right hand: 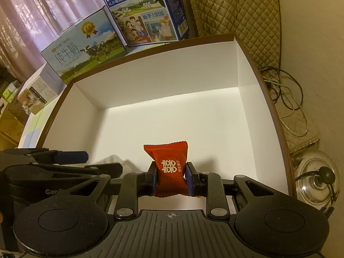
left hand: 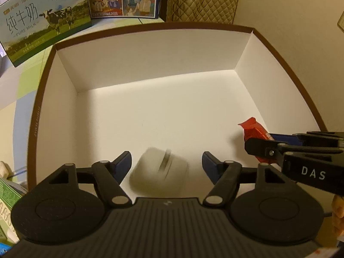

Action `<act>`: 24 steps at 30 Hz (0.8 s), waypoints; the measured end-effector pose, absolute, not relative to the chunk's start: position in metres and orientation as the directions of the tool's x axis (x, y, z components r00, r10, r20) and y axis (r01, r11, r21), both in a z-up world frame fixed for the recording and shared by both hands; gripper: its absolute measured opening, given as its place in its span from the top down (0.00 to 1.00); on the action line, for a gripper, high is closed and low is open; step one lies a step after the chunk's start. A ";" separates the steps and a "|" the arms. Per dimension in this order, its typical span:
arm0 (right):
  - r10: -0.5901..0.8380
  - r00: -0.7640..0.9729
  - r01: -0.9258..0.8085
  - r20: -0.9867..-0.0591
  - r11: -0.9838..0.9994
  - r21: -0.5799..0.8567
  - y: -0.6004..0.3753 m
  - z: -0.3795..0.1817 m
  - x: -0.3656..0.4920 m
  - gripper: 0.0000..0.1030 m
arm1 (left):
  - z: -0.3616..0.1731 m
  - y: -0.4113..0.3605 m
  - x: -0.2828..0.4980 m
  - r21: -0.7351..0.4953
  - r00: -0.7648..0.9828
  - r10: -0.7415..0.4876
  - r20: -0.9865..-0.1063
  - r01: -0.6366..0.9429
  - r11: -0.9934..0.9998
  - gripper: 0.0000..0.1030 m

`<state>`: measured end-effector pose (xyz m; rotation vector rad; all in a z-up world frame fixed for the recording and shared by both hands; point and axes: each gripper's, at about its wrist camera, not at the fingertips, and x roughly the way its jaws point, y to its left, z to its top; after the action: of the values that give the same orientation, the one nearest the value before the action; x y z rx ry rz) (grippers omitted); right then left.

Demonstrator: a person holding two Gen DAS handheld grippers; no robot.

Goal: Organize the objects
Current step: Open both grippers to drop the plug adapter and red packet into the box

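Red foil of the candy packet (right hand: 170, 167) showed between the blue pads of the right gripper (right hand: 171, 177), whose jaws were closed narrowly on its lower half. The packet stood upright, its long axis pointing up and forward along the fingers, and it hung over the near part of the white box (right hand: 163, 81). So the box floor lay straight below it, and I judge a release there would drop it inside.

To its left, the left gripper (left hand: 166, 164) had its jaws wide apart and held nothing. A white rounded object (left hand: 159, 169), blurred, was between and below its fingers, over the box floor; I could not tell if it was already resting there. The right gripper was close beside the left one. Milk cartons (right hand: 83, 49) stood behind the box.
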<state>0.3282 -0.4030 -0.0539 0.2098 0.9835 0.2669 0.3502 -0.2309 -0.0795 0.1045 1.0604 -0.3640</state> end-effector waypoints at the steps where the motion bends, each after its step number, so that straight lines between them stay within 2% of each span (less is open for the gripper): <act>1: 0.319 0.524 -0.128 -0.790 0.946 0.298 -0.403 -0.054 0.328 0.77 | -0.078 -0.230 0.351 -0.087 0.438 -0.241 -0.866 0.342 0.936 0.33; 6: 0.367 0.526 -0.135 -0.767 0.927 0.351 -0.397 -0.051 0.330 0.75 | -0.070 -0.223 0.352 -0.063 0.457 -0.227 -0.860 0.346 0.936 0.29; 8: 0.381 0.532 -0.122 -0.756 0.918 0.376 -0.397 -0.048 0.329 0.62 | -0.064 -0.219 0.349 -0.061 0.468 -0.230 -0.853 0.347 0.936 0.26; 9: 0.384 0.543 -0.117 -0.747 0.915 0.385 -0.397 -0.045 0.329 0.52 | -0.061 -0.217 0.348 -0.060 0.474 -0.231 -0.850 0.349 0.935 0.26; 10: 0.390 0.556 -0.118 -0.734 0.911 0.395 -0.397 -0.042 0.327 0.48 | -0.058 -0.215 0.346 -0.059 0.479 -0.233 -0.846 0.351 0.934 0.24; 17: 0.390 0.606 -0.138 -0.693 0.910 0.392 -0.399 -0.011 0.311 0.44 | -0.033 -0.194 0.330 -0.063 0.519 -0.251 -0.817 0.353 0.933 0.17; 24: 0.360 0.648 -0.173 -0.671 0.928 0.330 -0.389 0.010 0.282 0.40 | -0.002 -0.163 0.305 -0.075 0.560 -0.265 -0.785 0.338 0.938 0.16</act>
<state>0.2818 -0.3893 0.0100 0.2463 0.8125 0.3061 0.3047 -0.1632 -0.0015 0.0876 0.9098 -0.3561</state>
